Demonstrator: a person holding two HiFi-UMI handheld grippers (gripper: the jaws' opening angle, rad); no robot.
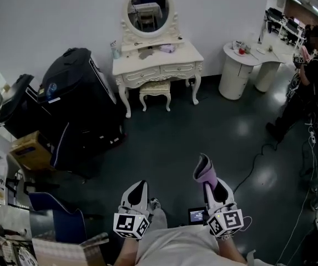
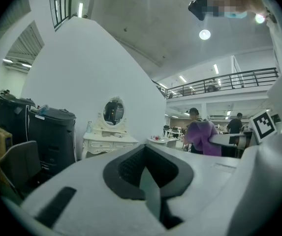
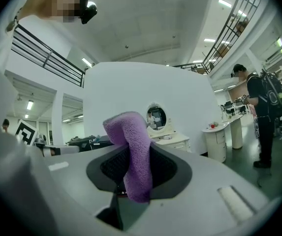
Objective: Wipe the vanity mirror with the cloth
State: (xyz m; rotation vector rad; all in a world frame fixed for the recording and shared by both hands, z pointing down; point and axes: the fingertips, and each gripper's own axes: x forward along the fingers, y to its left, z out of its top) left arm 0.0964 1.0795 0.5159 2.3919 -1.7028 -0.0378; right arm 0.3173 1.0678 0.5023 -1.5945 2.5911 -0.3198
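Purple cloth (image 3: pixel 130 146) pinched upright in my right gripper (image 3: pixel 133 173), jaws clamped on its lower part, top flopping over. My left gripper (image 2: pixel 148 178) closed, nothing between jaws. Vanity mirror (image 1: pixel 149 7) at back edge of white dressing table (image 1: pixel 147 65), well apart from cloth.

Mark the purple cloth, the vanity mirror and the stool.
purple cloth (image 3: pixel 135 156), right gripper view, middle of its fold
vanity mirror (image 1: pixel 148 8), head view, centre of the oval glass
stool (image 1: pixel 155 88), head view, seat top
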